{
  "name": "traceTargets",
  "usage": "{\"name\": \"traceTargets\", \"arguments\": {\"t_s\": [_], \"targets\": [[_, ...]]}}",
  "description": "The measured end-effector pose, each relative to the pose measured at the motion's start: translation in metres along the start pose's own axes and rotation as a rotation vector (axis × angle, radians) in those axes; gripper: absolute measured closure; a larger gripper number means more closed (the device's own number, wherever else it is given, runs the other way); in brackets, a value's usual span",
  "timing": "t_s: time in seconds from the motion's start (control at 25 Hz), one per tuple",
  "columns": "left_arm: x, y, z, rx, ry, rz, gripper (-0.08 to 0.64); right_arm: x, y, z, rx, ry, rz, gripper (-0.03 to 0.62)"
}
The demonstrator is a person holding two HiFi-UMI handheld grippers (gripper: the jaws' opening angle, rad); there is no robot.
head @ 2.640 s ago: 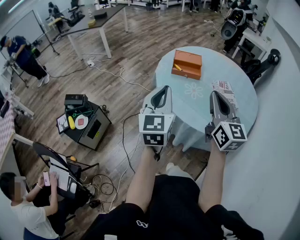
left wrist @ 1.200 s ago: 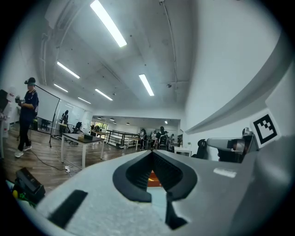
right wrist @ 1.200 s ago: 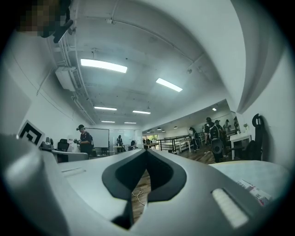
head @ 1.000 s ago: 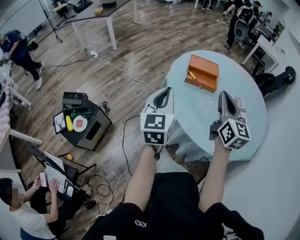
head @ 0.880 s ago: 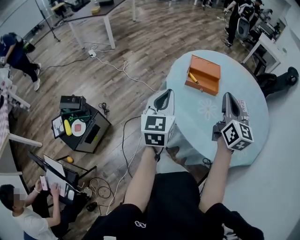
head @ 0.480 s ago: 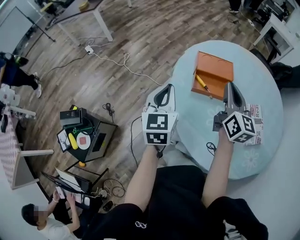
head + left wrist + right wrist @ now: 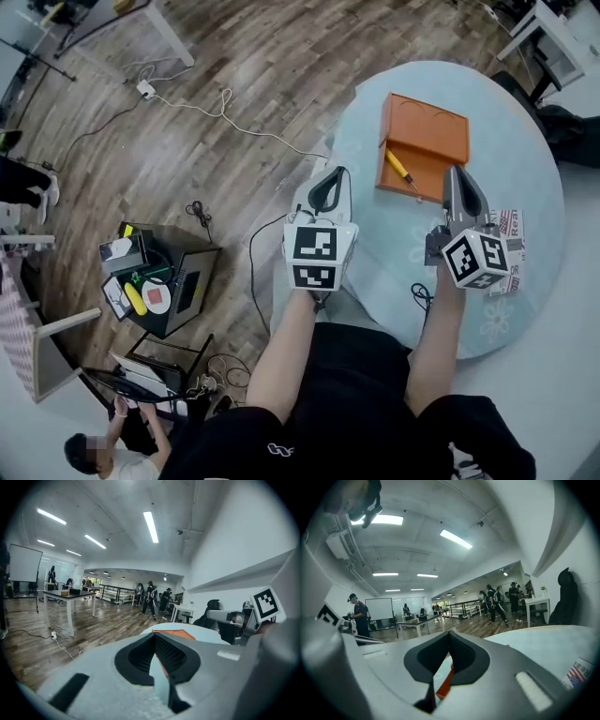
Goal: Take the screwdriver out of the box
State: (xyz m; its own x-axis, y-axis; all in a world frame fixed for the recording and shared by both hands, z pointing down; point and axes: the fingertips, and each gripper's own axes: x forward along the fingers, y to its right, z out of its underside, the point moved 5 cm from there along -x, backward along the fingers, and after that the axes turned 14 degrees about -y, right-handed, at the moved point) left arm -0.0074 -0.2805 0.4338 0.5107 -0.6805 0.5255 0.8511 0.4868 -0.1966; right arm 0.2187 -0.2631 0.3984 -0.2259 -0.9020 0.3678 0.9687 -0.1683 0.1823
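Note:
An open orange box [image 7: 433, 120] lies on the round pale blue table [image 7: 375, 234]. A screwdriver [image 7: 401, 170] with a yellow handle rests slantwise in its near half. My left gripper [image 7: 327, 176] is shut and empty at the table's left edge, short of the box. My right gripper [image 7: 458, 173] is shut and empty, its tip at the box's near right corner in the head view. The left gripper view shows its jaws [image 7: 153, 635] closed with the box [image 7: 177, 633] beyond. An orange strip of the box [image 7: 446, 685] shows below the shut right gripper [image 7: 449, 634].
A printed leaflet [image 7: 512, 246] lies on the table to the right of my right gripper. On the wooden floor to the left stands a black cart [image 7: 155, 281] with small items, and a white cable [image 7: 234, 105] runs nearby. A person [image 7: 98, 450] sits at the bottom left.
The person has walked up to the table; the box and screwdriver are now much closer and just ahead of both grippers. Both grippers have sunk and stayed shut.

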Motion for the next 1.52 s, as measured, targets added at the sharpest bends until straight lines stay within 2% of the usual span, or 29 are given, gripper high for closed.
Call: {"name": "traceTargets", "arguments": {"t_s": [0.16,0.4,0.48,0.52,0.68,0.84,0.96,1.2,1.32,1.52], "targets": [[0.034,-0.008,-0.005,-0.017,-0.033,0.063,0.557,0.023,0.006,0.005,-0.047,-0.123,-0.014,0.58],[0.058,-0.035,-0.01,-0.032,-0.081,0.083,0.557,0.073,0.002,0.029,-0.226,-0.374,-0.106,0.577],[0.065,-0.042,-0.009,-0.03,-0.101,0.087,0.557,0.091,0.001,0.038,-0.259,-0.451,-0.157,0.498],[0.067,-0.046,-0.009,-0.029,-0.108,0.088,0.557,0.1,0.0,0.043,-0.278,-0.491,-0.179,0.494],[0.068,-0.06,-0.013,-0.022,-0.118,0.075,0.557,0.133,0.008,0.076,-0.368,-0.7,-0.222,0.492],[0.068,-0.073,-0.011,-0.057,-0.124,0.069,0.557,0.157,0.022,0.118,-0.419,-0.938,-0.274,0.453],[0.067,-0.077,-0.018,-0.054,-0.109,0.071,0.557,0.169,0.035,0.142,-0.453,-1.061,-0.257,0.453],[0.07,-0.066,-0.023,-0.037,-0.102,0.091,0.557,0.184,0.044,0.172,-0.467,-1.183,-0.26,0.451],[0.072,-0.063,-0.023,-0.033,-0.102,0.096,0.557,0.188,0.047,0.174,-0.489,-1.205,-0.231,0.497],[0.074,-0.063,-0.023,-0.058,-0.094,0.088,0.557,0.192,0.048,0.173,-0.479,-1.204,-0.217,0.505]]}}
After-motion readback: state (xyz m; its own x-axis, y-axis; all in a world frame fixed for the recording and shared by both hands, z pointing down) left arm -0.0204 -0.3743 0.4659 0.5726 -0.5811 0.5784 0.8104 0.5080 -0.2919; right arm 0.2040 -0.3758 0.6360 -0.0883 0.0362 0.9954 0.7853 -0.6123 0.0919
